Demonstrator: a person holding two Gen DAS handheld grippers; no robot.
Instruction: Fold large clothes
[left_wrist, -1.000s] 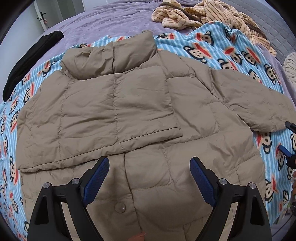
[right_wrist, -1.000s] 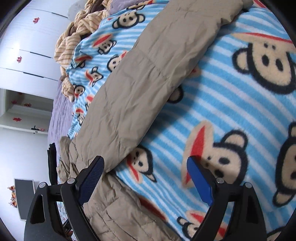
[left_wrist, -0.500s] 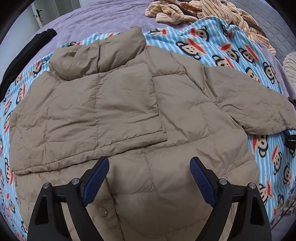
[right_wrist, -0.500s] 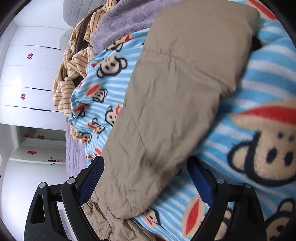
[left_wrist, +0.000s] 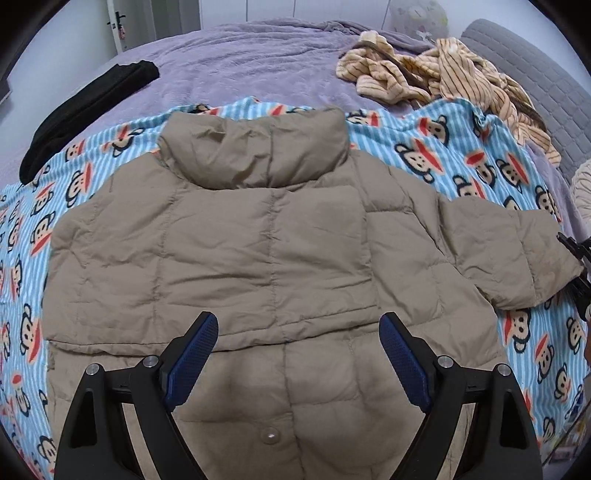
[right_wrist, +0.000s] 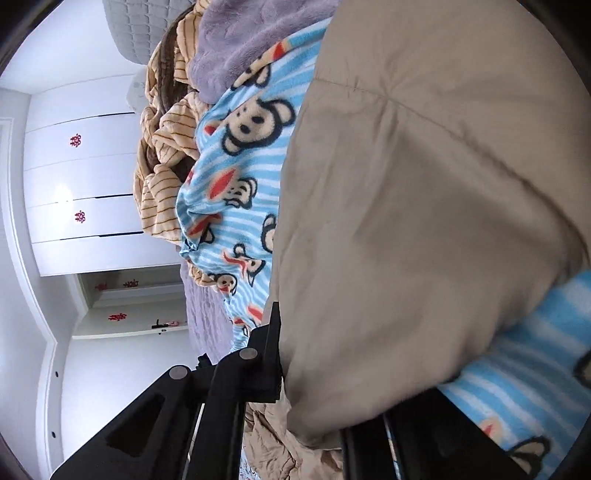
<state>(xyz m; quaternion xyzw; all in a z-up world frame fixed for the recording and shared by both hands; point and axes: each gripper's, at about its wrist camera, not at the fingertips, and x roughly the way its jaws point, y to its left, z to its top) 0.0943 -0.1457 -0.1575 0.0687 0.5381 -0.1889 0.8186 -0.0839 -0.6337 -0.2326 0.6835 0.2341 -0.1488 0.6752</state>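
While the tan puffy jacket (left_wrist: 258, 240) lies flat on the monkey blanket (left_wrist: 461, 155) on the bed (left_wrist: 258, 66), one sleeve is already folded across its middle. The other sleeve (left_wrist: 517, 258) still sticks out to the side, so most of the folding is left. The right hand-held gripper (right_wrist: 314, 398) has just squeezed shut on that sleeve's end. The left hand-held gripper (left_wrist: 297, 354) hangs wide open over the jacket's bottom part, holding nothing.
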